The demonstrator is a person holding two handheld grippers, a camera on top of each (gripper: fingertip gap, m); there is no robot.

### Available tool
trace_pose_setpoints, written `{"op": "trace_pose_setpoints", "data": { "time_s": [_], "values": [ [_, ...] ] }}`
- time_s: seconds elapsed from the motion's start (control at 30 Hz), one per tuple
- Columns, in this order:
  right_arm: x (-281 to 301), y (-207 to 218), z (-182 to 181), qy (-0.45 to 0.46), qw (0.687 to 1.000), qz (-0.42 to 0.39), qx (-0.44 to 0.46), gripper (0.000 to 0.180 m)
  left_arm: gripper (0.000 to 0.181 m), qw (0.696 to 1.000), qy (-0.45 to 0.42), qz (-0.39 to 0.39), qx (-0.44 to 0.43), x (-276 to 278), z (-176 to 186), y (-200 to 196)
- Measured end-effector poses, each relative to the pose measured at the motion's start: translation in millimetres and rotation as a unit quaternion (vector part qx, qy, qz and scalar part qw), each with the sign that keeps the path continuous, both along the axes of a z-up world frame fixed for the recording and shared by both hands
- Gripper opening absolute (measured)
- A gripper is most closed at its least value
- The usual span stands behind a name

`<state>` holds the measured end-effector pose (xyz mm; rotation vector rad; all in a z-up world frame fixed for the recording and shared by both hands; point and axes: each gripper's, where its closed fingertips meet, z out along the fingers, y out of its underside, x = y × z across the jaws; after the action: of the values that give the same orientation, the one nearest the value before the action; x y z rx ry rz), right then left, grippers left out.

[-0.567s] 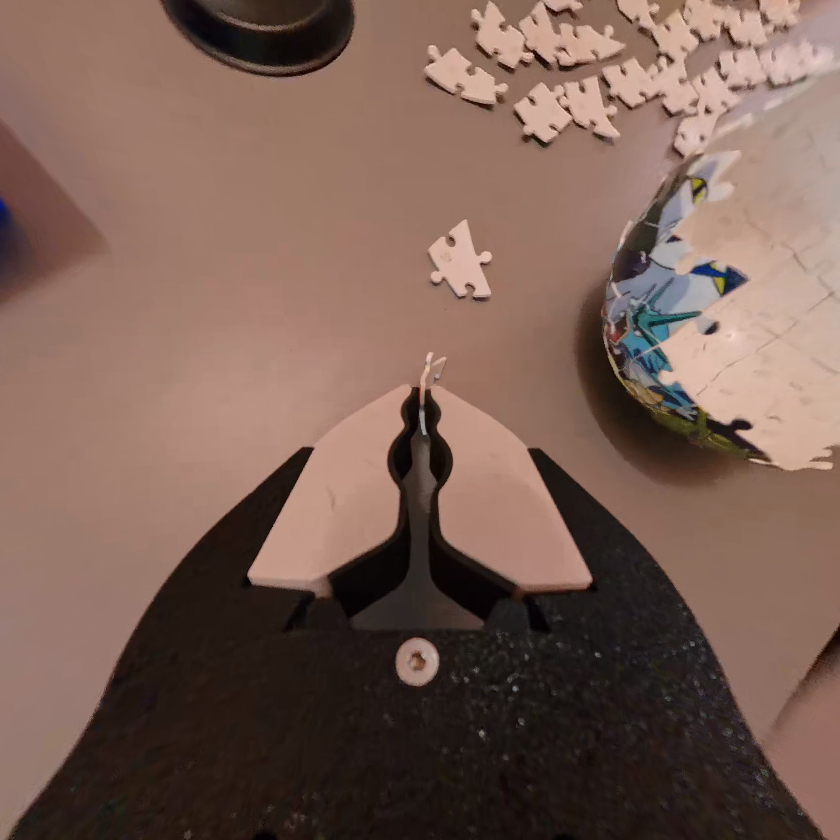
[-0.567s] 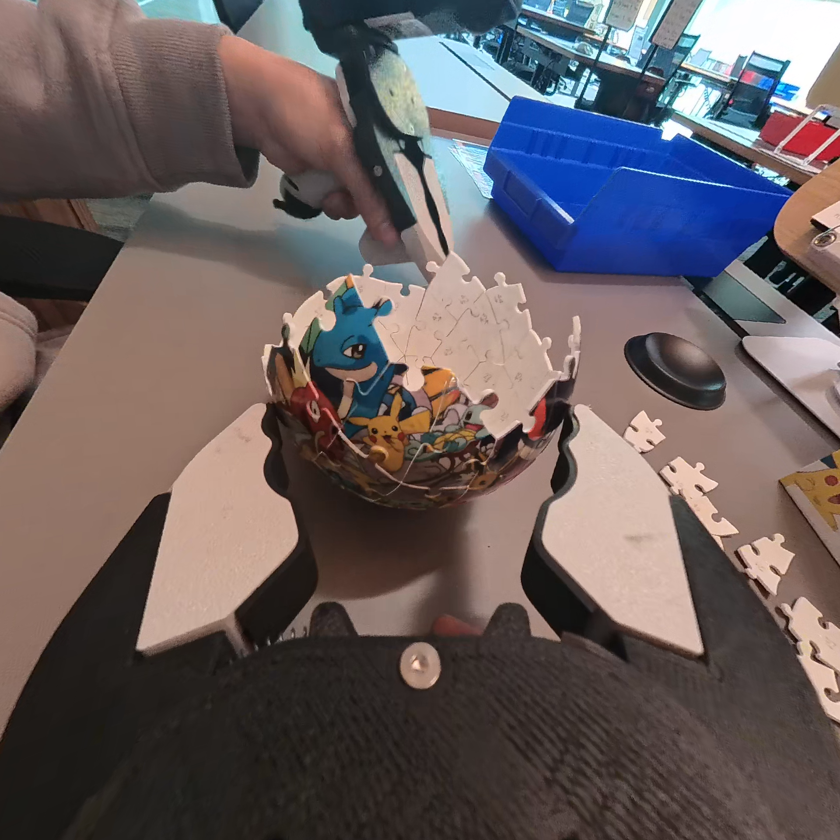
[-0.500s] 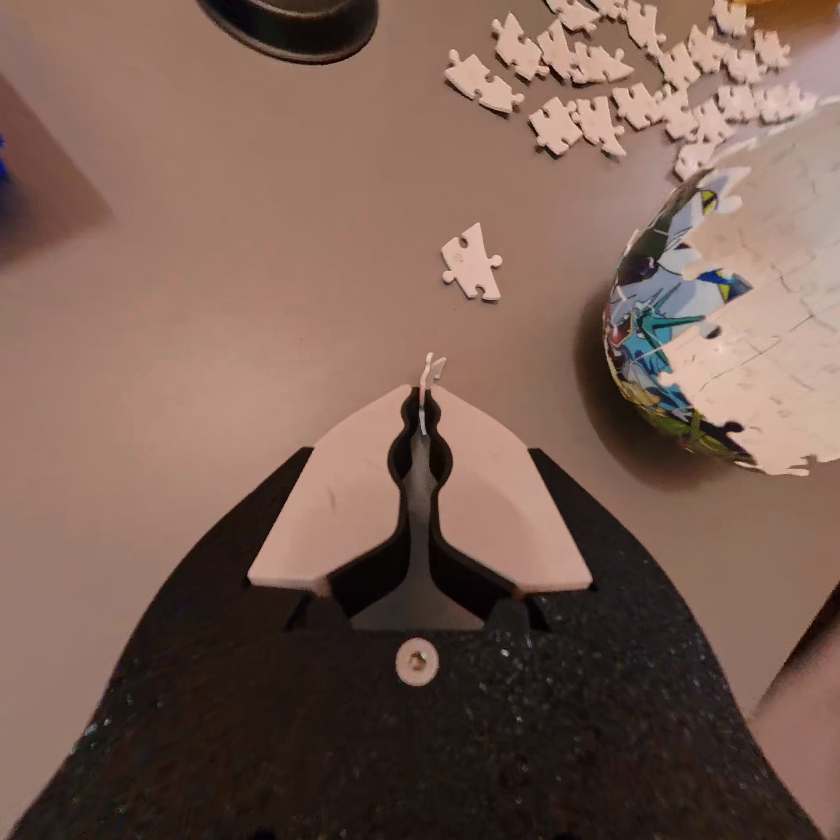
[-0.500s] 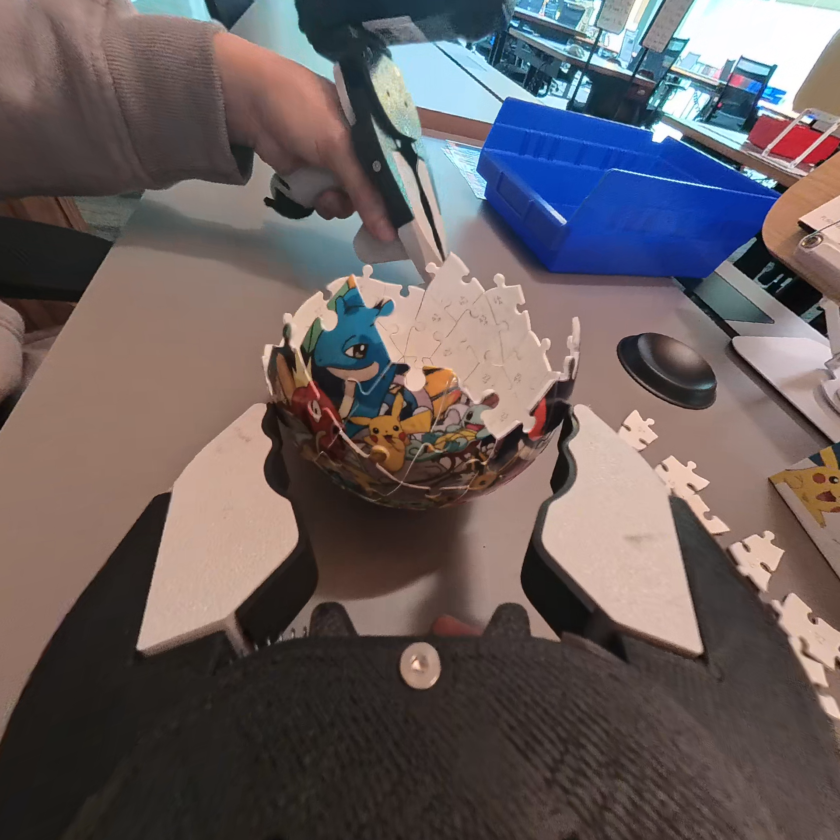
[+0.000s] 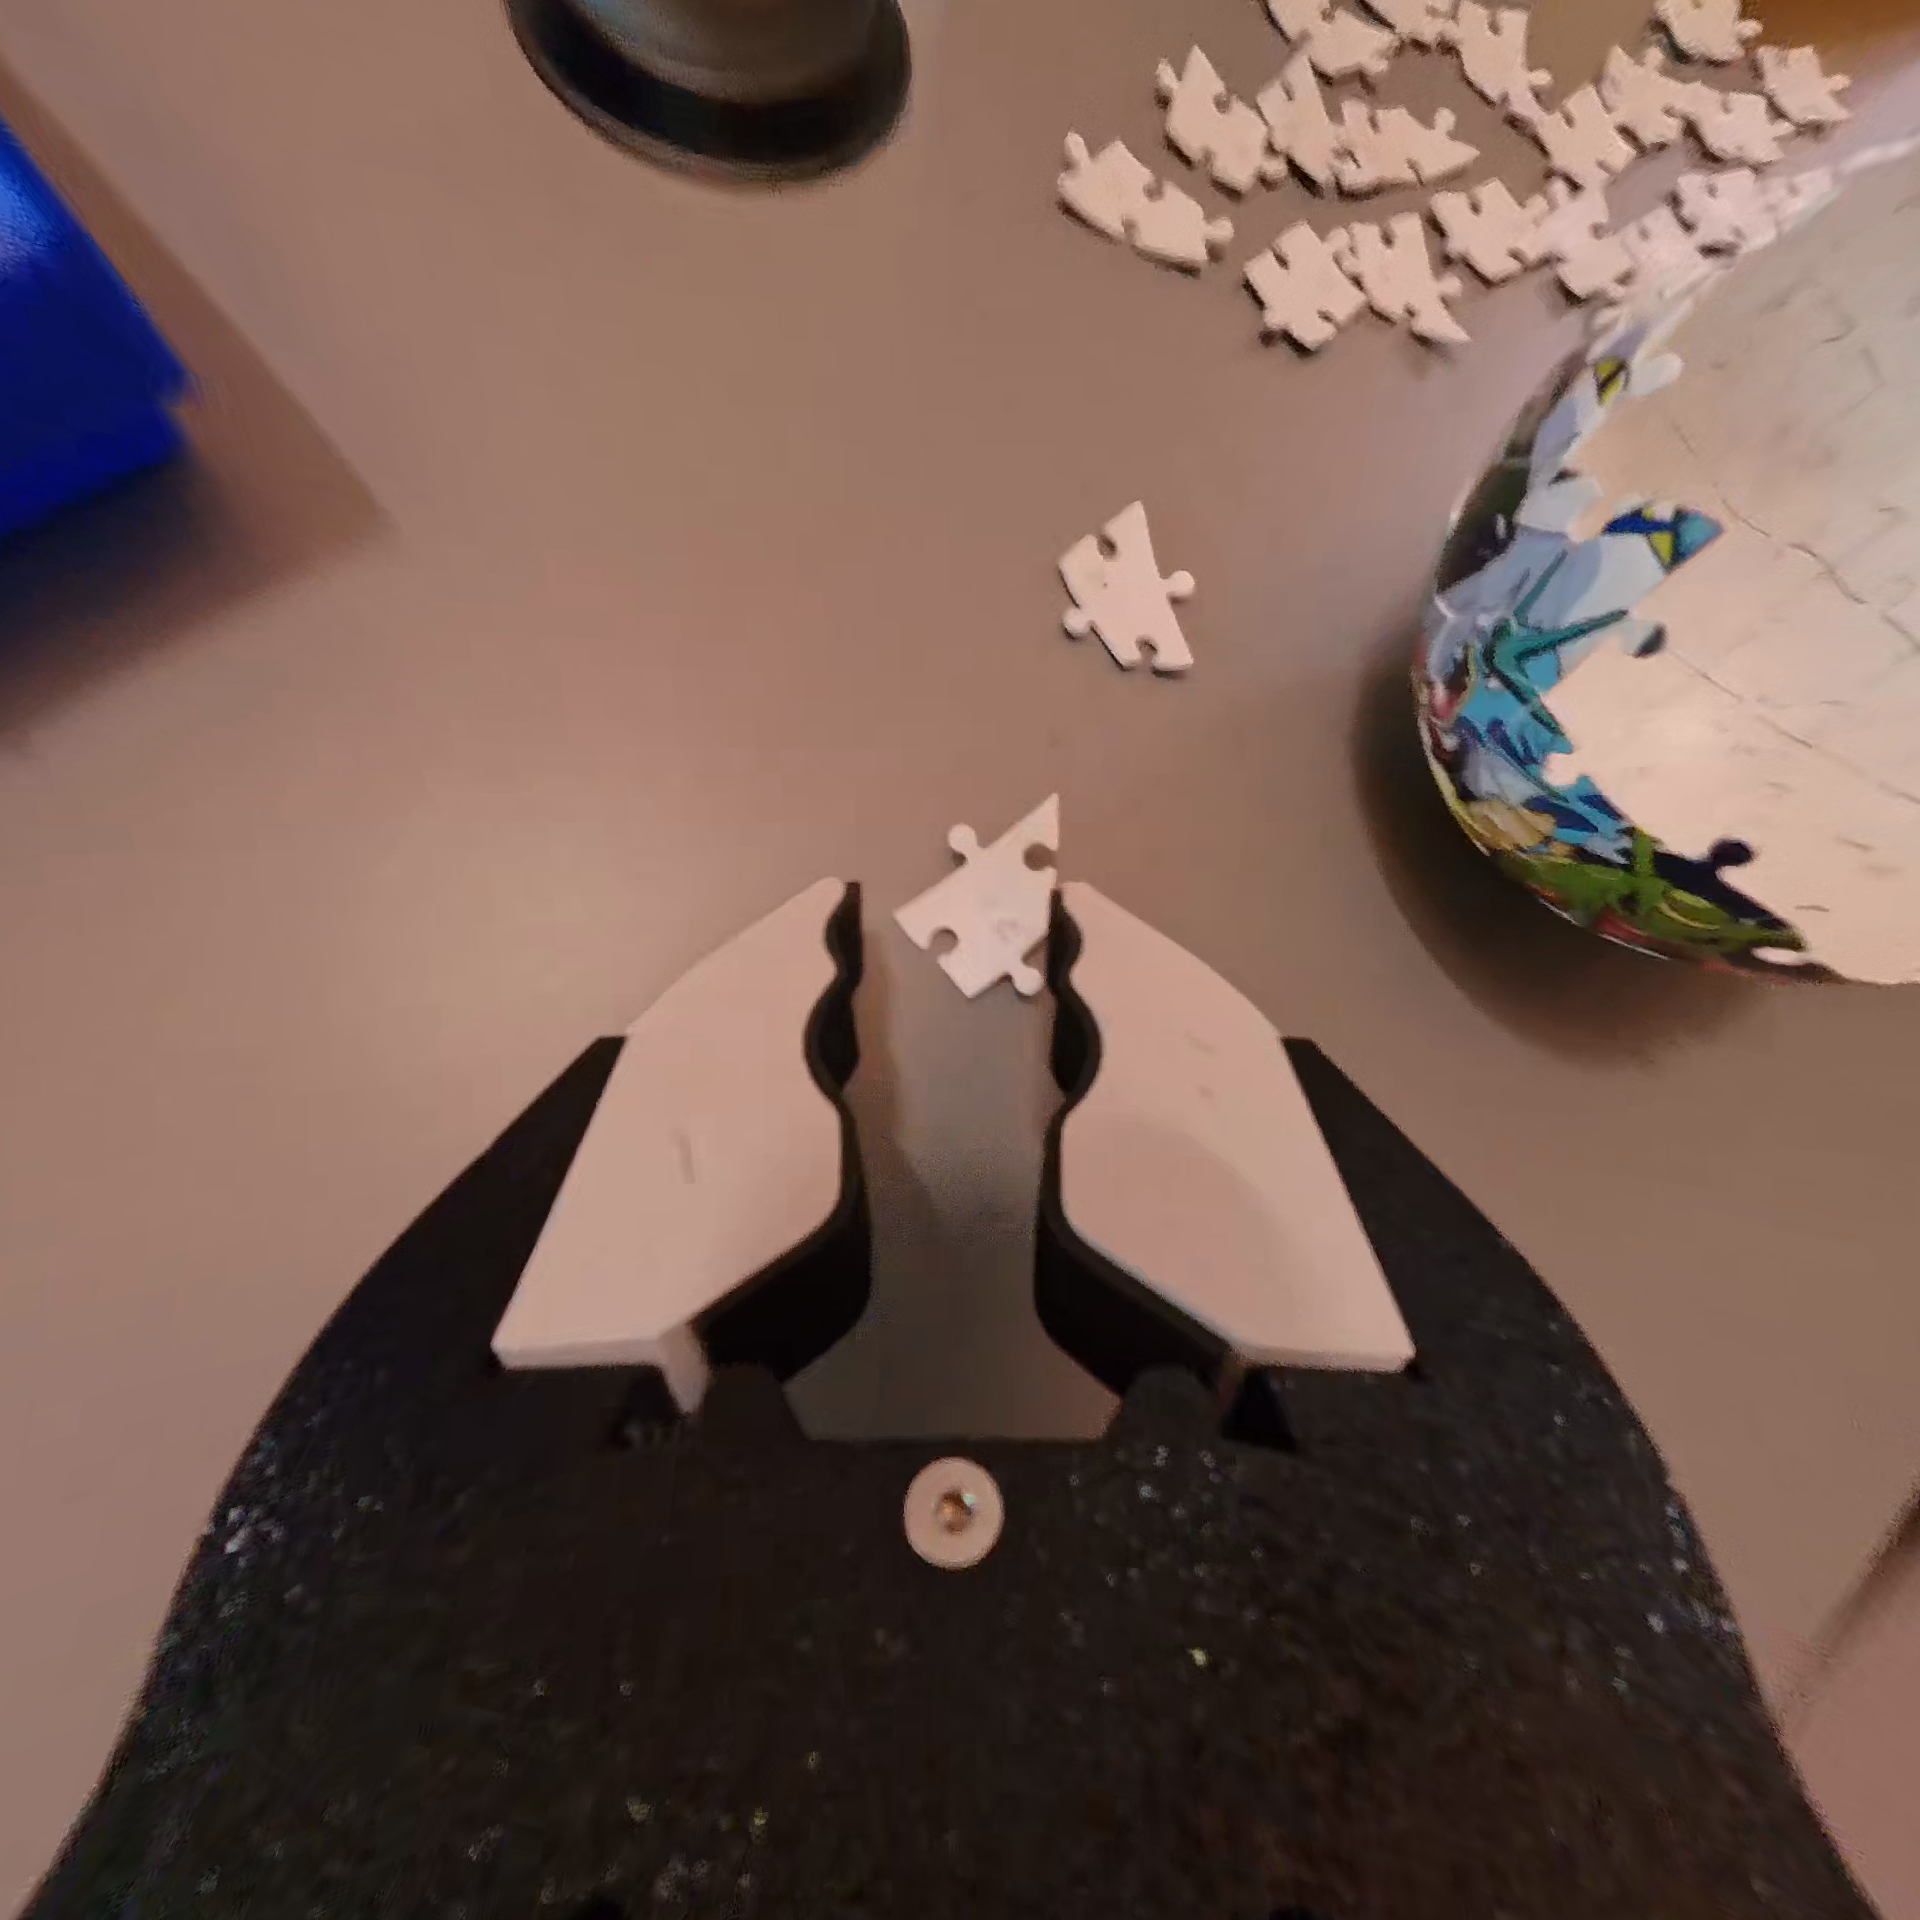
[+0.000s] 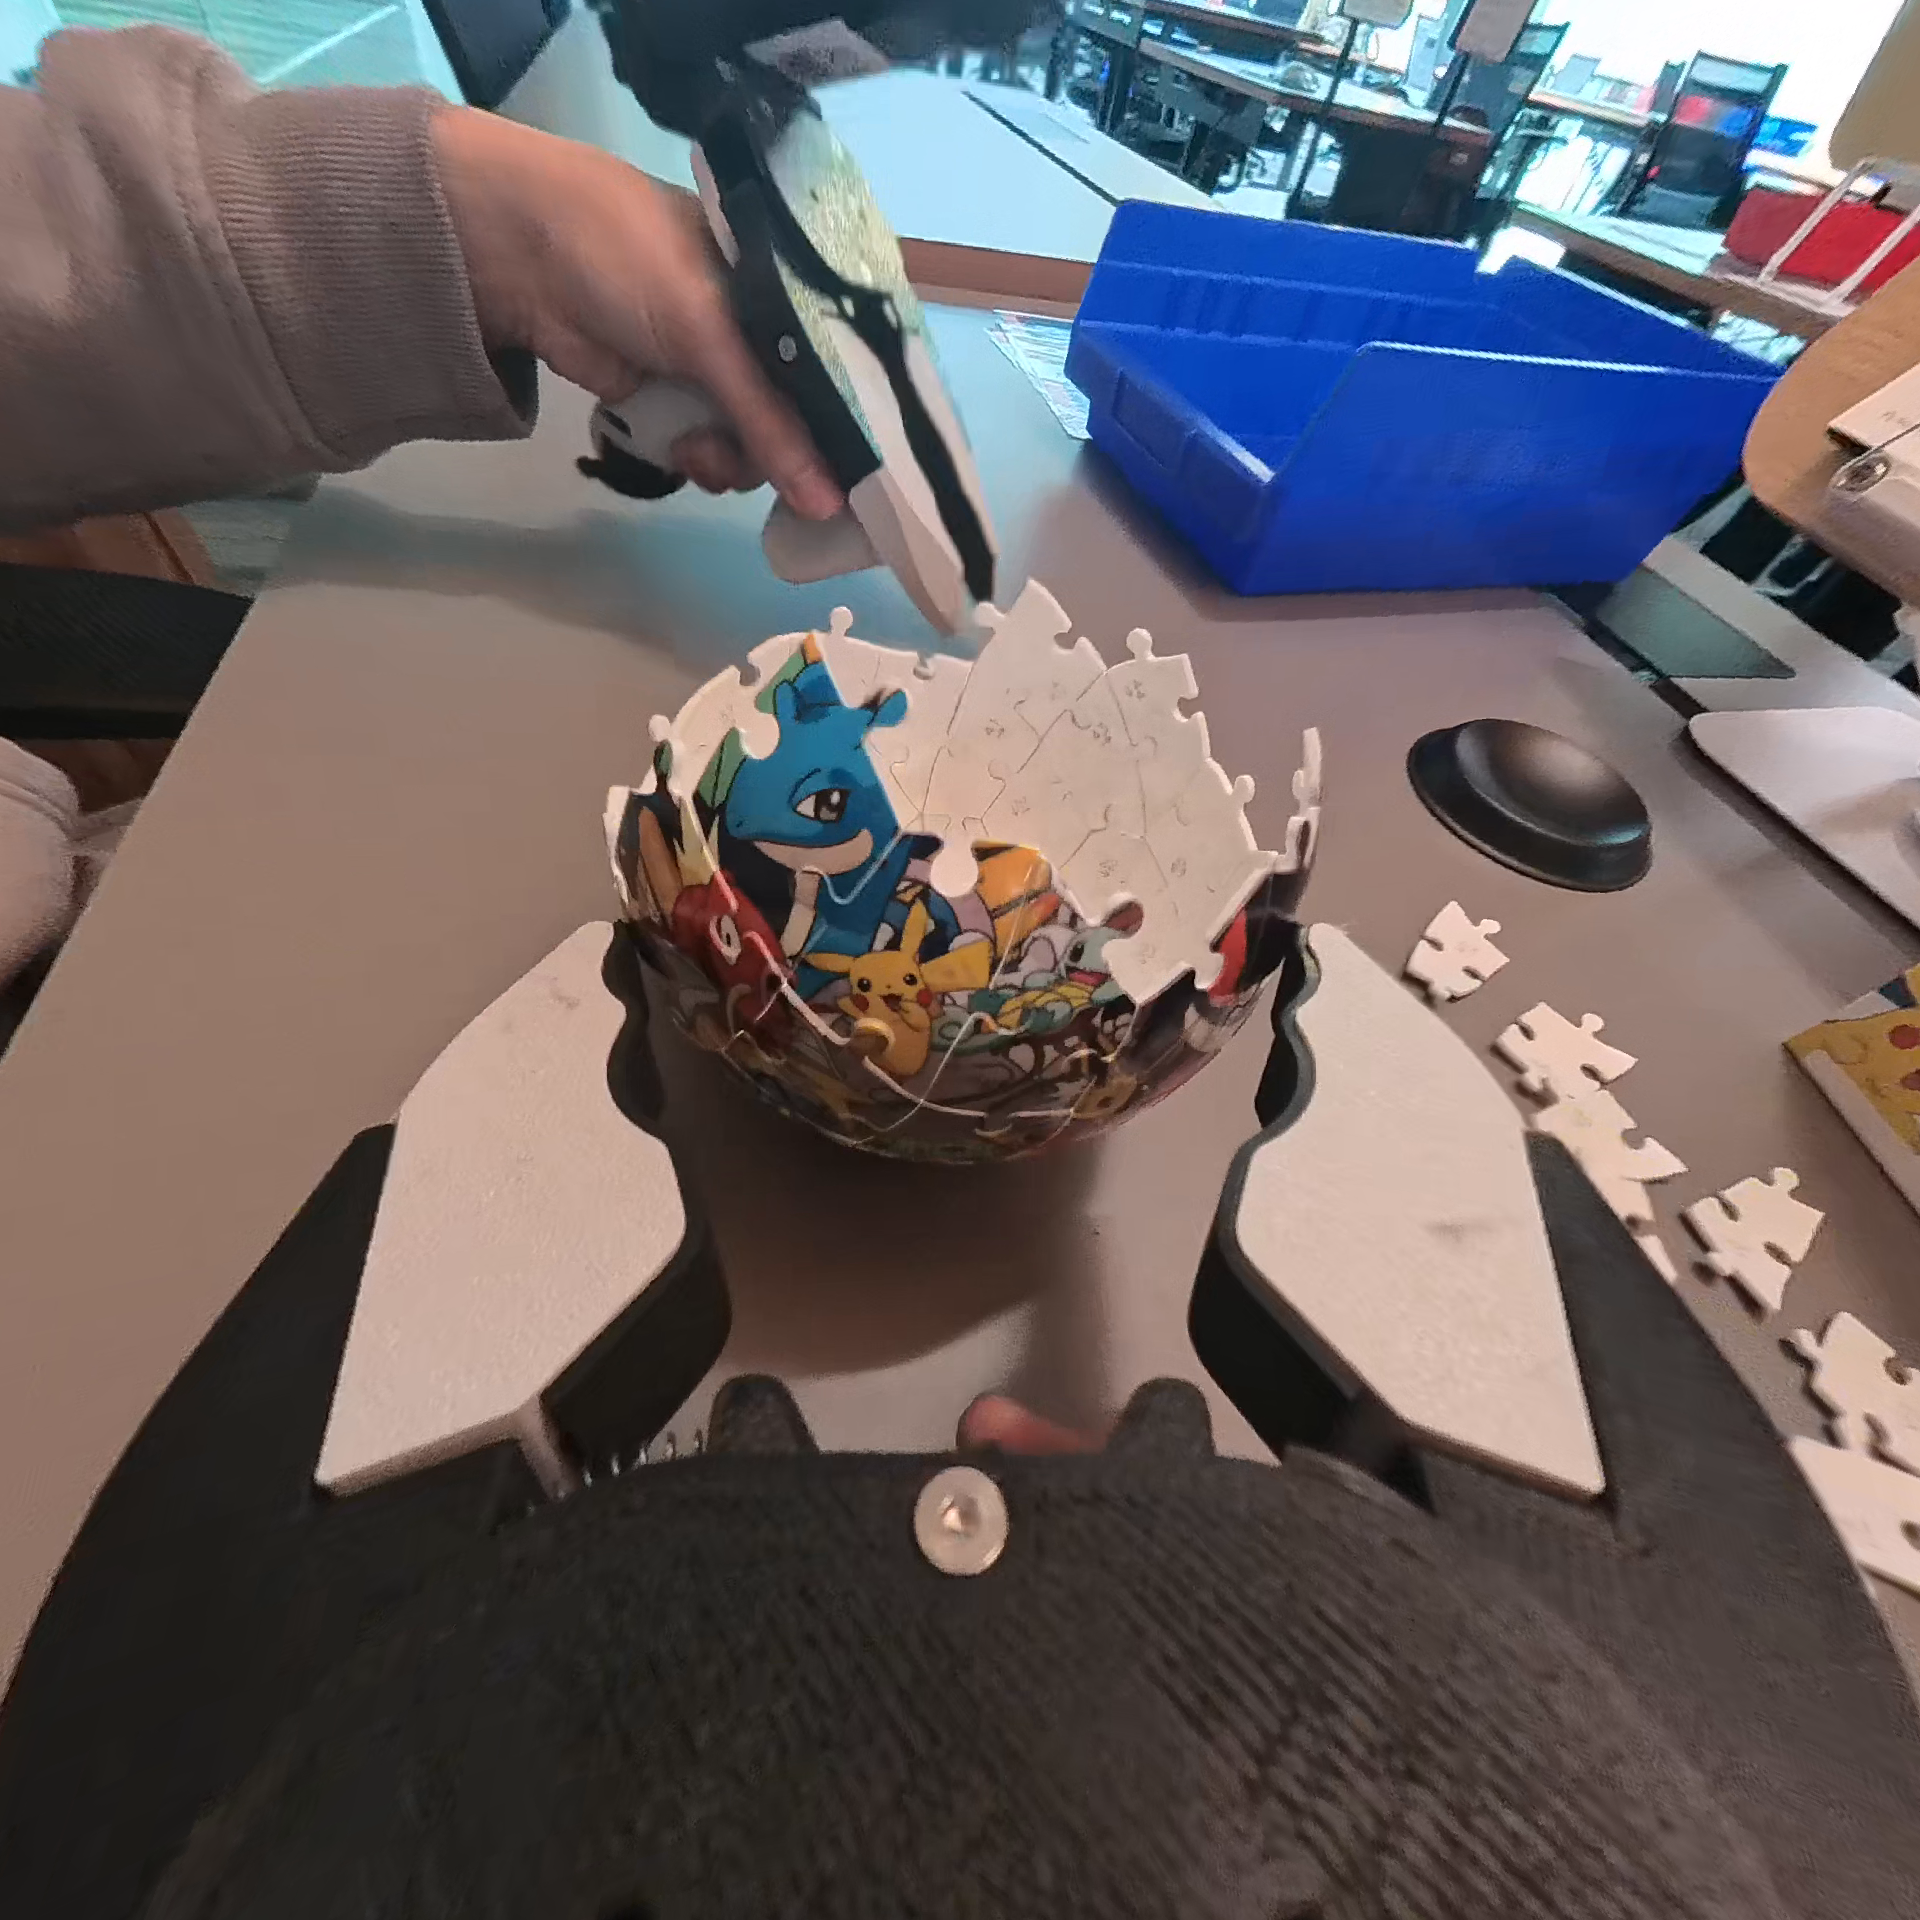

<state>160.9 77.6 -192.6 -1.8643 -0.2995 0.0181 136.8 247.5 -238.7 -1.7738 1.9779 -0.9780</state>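
Grey desk (image 6: 343, 935), office behind | left tongs (image 5: 951, 904) parted | right tongs (image 6: 961, 997) spread beside puzzle bowl (image 6: 956, 935)

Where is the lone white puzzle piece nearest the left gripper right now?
In the left wrist view, the puzzle piece sits between the open jaws' tips, against the right-hand one, left of the puzzle bowl.

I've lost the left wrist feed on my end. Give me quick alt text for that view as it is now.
The left gripper is open above a grey table, with a white puzzle piece between its fingertips, touching the right finger. Another loose piece lies ahead, a scatter of white pieces beyond. The half-built puzzle ball sits at right, a black dome at the top edge.
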Motion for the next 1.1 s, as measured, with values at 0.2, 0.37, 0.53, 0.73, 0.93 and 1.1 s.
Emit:
{"op": "trace_pose_setpoints", "data": {
  "time_s": [0.2, 0.37, 0.53, 0.73, 0.93, 1.1],
  "values": [
    [-0.7, -7.0, -1.9, 0.052, 0.998, 0.029, -0.023, 0.114, 0.072, 0.980, -0.102, -0.162, 0.049, -20.5, 30.3, -62.2],
    [-1.8, -8.1, 0.1, 0.087, 0.993, 0.056, -0.054, 0.112, 0.080, 0.965, -0.084, -0.238, 0.072, -29.0, 4.9, -116.7],
    [0.1, -0.3, 3.3, 0.094, 0.992, 0.053, -0.062, 0.114, 0.084, 0.971, -0.091, -0.221, 0.018, -15.9, 1.9, -134.2],
    [8.0, -5.5, -5.4, 0.074, 0.994, 0.025, -0.073, 0.125, 0.079, 0.973, -0.109, -0.198, -0.040, -6.4, 10.1, -140.1],
    [13.1, -14.3, -11.8, 0.064, 0.993, 0.008, -0.101, 0.125, 0.078, 0.974, -0.103, -0.194, -0.061, -3.5, 12.2, -145.1],
    [20.0, -34.9, -19.3, 0.052, 0.990, -0.050, -0.118, 0.118, 0.075, 0.976, -0.101, -0.176, -0.085, 1.1, 15.4, -145.3]
  ]
}}
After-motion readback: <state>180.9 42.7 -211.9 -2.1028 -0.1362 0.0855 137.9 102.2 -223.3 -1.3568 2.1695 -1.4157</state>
